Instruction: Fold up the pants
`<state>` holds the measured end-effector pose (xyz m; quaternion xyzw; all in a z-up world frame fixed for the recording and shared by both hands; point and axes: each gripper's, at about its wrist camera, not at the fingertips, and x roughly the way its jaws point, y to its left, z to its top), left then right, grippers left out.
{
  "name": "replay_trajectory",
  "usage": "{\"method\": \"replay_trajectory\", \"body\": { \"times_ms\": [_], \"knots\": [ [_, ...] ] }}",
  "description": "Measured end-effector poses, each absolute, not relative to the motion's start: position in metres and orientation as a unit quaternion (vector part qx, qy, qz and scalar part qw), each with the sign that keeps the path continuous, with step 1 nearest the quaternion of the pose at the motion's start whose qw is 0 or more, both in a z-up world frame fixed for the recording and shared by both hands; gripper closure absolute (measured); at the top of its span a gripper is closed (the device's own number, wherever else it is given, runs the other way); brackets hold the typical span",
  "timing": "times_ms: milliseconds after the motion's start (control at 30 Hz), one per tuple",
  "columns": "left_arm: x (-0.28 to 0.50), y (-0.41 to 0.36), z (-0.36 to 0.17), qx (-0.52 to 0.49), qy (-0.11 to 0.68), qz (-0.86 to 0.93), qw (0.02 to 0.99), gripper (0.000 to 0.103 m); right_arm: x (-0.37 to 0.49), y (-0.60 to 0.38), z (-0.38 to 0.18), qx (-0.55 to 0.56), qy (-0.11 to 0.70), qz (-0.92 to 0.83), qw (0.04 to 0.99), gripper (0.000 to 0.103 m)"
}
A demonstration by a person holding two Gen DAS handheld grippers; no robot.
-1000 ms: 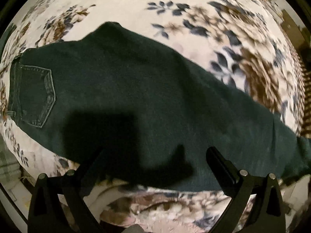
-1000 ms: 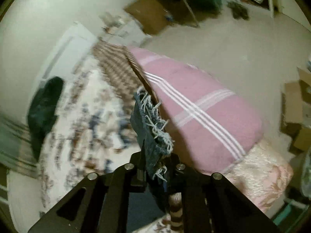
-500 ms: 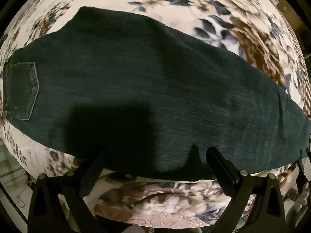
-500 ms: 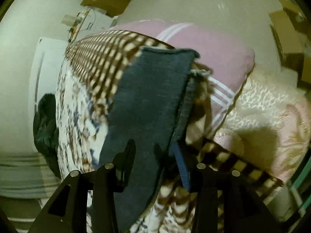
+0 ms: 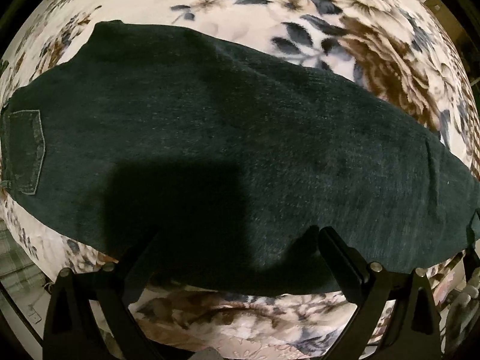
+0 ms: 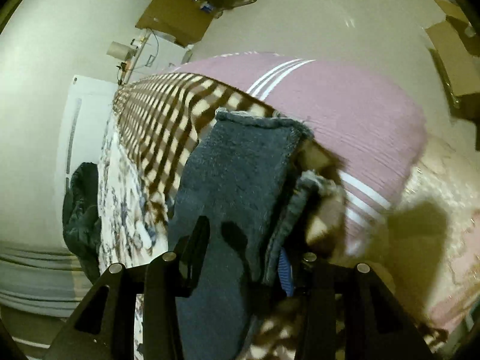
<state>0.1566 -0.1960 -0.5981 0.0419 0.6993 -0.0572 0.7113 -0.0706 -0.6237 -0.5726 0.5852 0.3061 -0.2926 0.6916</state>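
Dark green denim pants [image 5: 228, 156] lie flat across the floral blanket [image 5: 375, 45], filling mid-frame, back pocket at left edge. Left gripper [image 5: 237, 240] spread wide just above their lower edge. Right gripper [image 6: 249, 234] — fingers apart, frayed hem between them, unpinched.

A bed covered by a cream fleece blanket [image 5: 300, 9] printed with brown and grey-blue flowers. Dark denim pants [image 5: 228, 150] lie flat across it, back pocket at the left. A pink white-striped pillow [image 6: 345, 108] rests on the bed's brown-and-cream checked border [image 6: 168, 111].
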Motion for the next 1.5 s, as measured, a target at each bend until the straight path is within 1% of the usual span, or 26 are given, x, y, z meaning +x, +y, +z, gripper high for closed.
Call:
{"method": "replay_trajectory", "body": {
  "times_ms": [33,67,100,133,300,467,567,667,800,1000,1167,1300,1400,1467,1500],
  "knots": [
    [0.161,-0.191,-0.598,0.04,0.7,-0.058,0.711,0.0,-0.066,-0.626,-0.574,0.582,0.314,-0.293,0.691,0.059],
    [0.165,-0.185,-0.601,0.036,0.7,-0.059,0.711,0.0,-0.059,-0.627,-0.576,0.572,0.322,-0.299,0.692,0.068],
    [0.168,-0.182,-0.599,0.033,0.698,-0.059,0.713,0.0,-0.059,-0.627,-0.573,0.565,0.322,-0.305,0.695,0.078],
    [0.17,-0.178,-0.595,0.03,0.696,-0.06,0.715,0.0,-0.061,-0.626,-0.567,0.556,0.322,-0.31,0.7,0.094],
    [0.174,-0.15,-0.576,0.017,0.687,-0.063,0.724,0.0,-0.053,-0.596,-0.51,0.491,0.31,-0.331,0.744,0.094],
    [0.184,-0.112,-0.55,-0.013,0.679,-0.059,0.732,0.0,-0.028,-0.54,-0.448,0.421,0.309,-0.303,0.797,0.094],
    [0.19,-0.084,-0.537,-0.029,0.673,-0.051,0.737,0.0,0.003,-0.484,-0.415,0.366,0.327,-0.266,0.83,0.094],
    [0.196,-0.053,-0.529,-0.041,0.666,-0.037,0.744,0.0,0.038,-0.42,-0.403,0.317,0.353,-0.224,0.851,0.094],
    [0.198,-0.001,-0.521,-0.054,0.661,-0.013,0.748,0.0,0.085,-0.324,-0.419,0.254,0.398,-0.174,0.864,0.094],
    [0.195,0.075,-0.536,-0.06,0.665,0.031,0.744,0.0,0.14,-0.187,-0.487,0.145,0.465,-0.127,0.864,0.094],
    [0.188,0.128,-0.548,-0.073,0.669,0.063,0.737,0.0,0.155,-0.115,-0.536,0.062,0.496,-0.108,0.859,0.094],
    [0.182,0.154,-0.556,-0.086,0.672,0.078,0.732,0.0,0.154,-0.084,-0.548,0.019,0.505,-0.105,0.857,0.094],
    [0.179,0.168,-0.561,-0.094,0.671,0.085,0.73,0.0,0.155,-0.074,-0.559,-0.008,0.532,-0.102,0.841,0.088],
    [0.177,0.178,-0.564,-0.107,0.671,0.092,0.728,0.0,0.155,-0.068,-0.565,-0.01,0.558,-0.072,0.827,0.067],
    [0.176,0.185,-0.566,-0.116,0.672,0.097,0.725,0.0,0.154,-0.067,-0.563,-0.002,0.569,-0.049,0.821,0.062]
  ]
}}
